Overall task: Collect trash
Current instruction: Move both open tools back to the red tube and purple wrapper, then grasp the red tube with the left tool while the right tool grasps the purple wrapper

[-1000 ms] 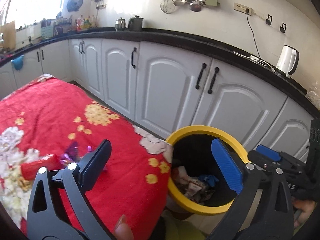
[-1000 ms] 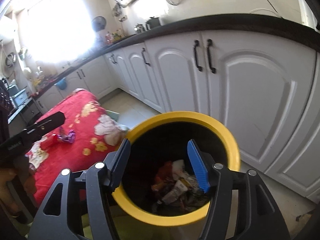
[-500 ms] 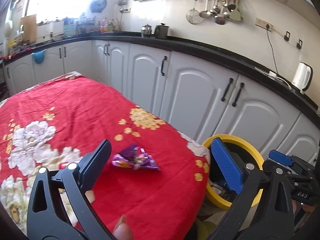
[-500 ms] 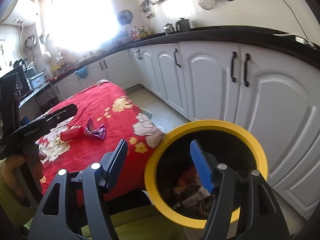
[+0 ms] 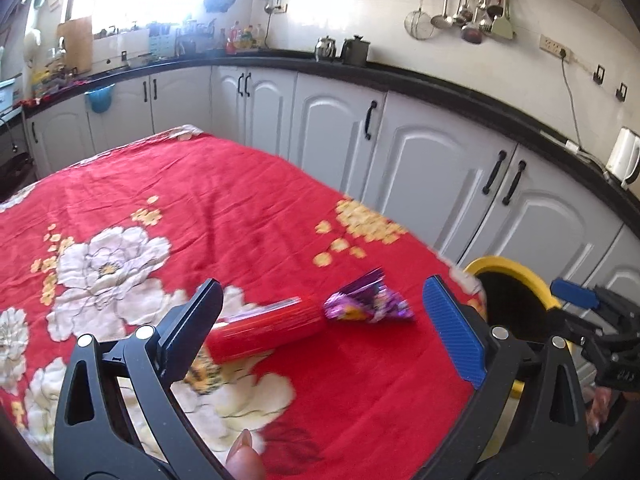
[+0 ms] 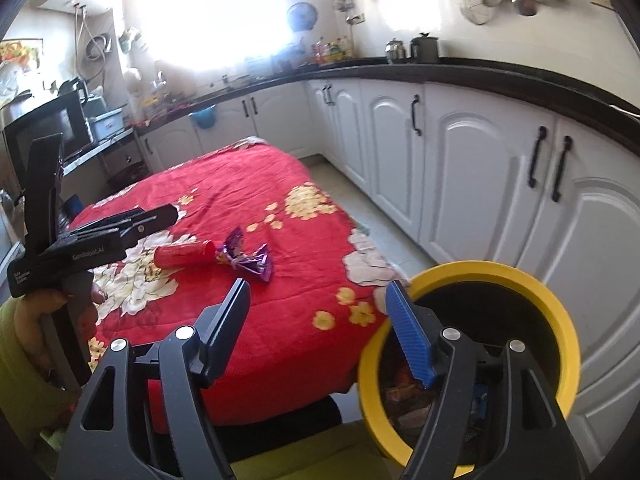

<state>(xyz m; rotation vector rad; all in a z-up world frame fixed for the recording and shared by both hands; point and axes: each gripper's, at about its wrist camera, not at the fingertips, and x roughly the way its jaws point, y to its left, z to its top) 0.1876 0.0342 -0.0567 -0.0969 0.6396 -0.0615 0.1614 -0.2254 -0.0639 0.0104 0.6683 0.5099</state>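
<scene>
A red tube-shaped wrapper (image 5: 268, 330) and a crumpled purple foil wrapper (image 5: 368, 300) lie side by side on the red flowered tablecloth (image 5: 200, 200). They also show in the right wrist view, the red tube (image 6: 182, 255) and the purple wrapper (image 6: 248, 258). My left gripper (image 5: 320, 320) is open and empty, just above and in front of both wrappers. My right gripper (image 6: 318, 312) is open and empty, over the table's corner beside the yellow-rimmed trash bin (image 6: 560, 312), which holds trash. The bin (image 5: 516, 272) stands off the table's right corner.
White kitchen cabinets (image 5: 432, 164) with a black countertop run behind the table and bin. A white kettle (image 5: 624, 158) stands on the counter at the right. A strip of floor (image 6: 384, 236) separates table and cabinets.
Both grippers have swung left, away from the bin and toward the table. The left gripper has come to face the two wrappers, which now sit between its fingers' line of view.
</scene>
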